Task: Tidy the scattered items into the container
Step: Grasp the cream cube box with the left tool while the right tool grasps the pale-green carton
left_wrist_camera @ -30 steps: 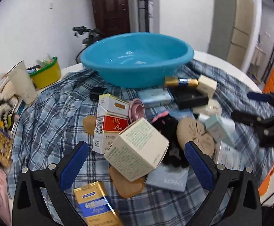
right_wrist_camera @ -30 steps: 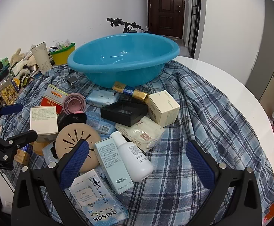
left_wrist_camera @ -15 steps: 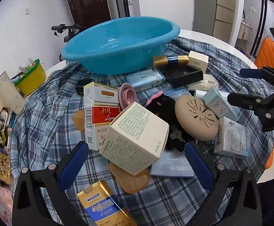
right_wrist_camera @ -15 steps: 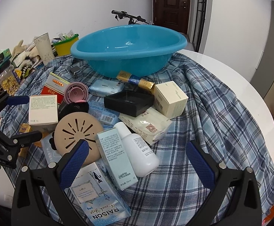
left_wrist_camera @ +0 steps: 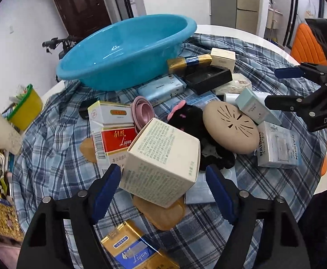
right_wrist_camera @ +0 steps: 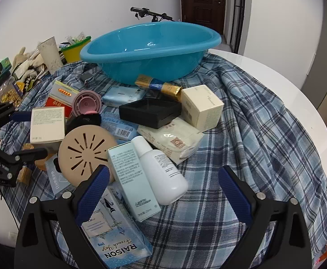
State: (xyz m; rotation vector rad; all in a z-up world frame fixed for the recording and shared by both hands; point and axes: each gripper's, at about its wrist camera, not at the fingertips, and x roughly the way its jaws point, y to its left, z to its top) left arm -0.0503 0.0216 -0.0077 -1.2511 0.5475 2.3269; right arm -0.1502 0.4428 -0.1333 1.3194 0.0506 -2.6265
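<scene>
While both claws close, left claw [left_wrist_camera: 163, 190] now flanks cream box [left_wrist_camera: 163, 161]

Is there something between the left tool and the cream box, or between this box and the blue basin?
Nothing stands between the left tool and the cream box: its jaws are closing with the box between them. Toward the blue basin lie a red-and-white carton and pink cups, so lifting over them seems wise.

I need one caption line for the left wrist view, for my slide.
Left gripper closing around a cream box, blue basin empty behind the clutter.
</scene>
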